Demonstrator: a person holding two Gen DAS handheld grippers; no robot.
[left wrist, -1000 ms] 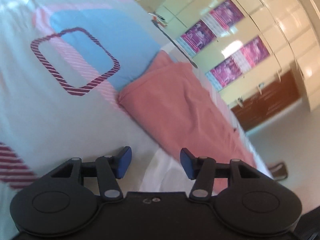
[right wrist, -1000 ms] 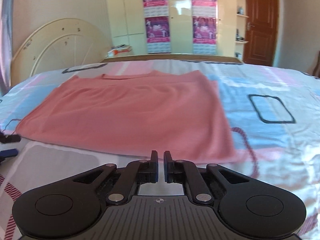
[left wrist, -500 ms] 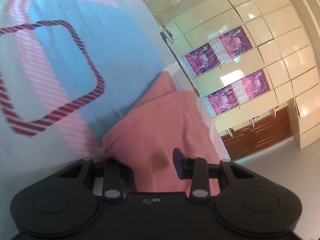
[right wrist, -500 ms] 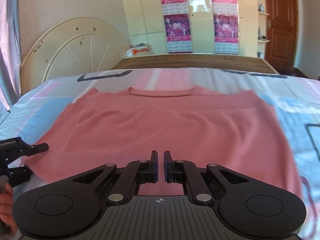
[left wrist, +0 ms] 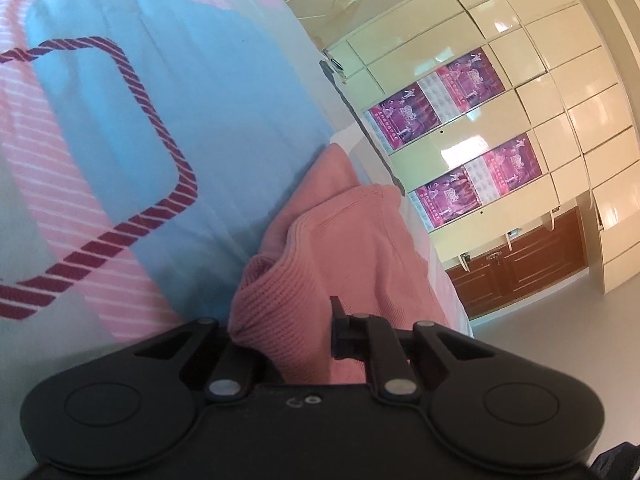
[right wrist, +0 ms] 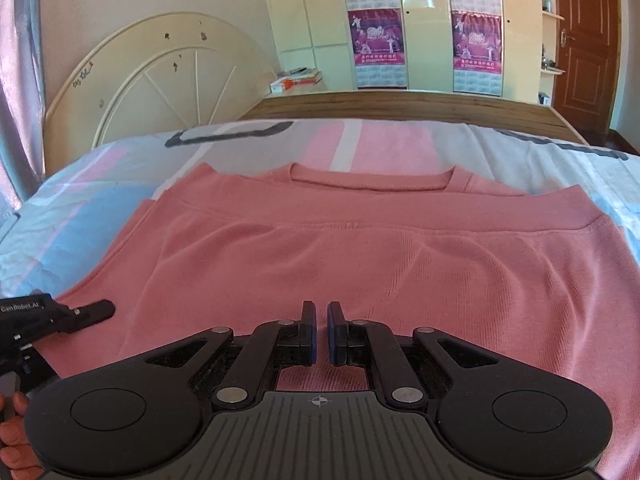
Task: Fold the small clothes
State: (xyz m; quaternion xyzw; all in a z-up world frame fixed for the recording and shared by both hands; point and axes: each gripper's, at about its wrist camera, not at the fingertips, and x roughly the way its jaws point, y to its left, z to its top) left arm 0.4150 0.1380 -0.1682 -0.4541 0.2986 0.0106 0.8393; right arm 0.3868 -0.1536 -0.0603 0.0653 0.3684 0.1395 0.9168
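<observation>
Pink top on bedsheet; left gripper just closing, pinching its corner; right gripper together, empty

A salmon-pink knitted top is lying on a bedsheet that is showing pale blue, grey and pink blocks, pink-and-white stripes and a dark-red, rope-striped square outline. The right gripper is showing black with blue pads; the left gripper is black too. Magenta posters are hanging on cream wardrobe doors, beside a brown door and a cream headboard.
</observation>
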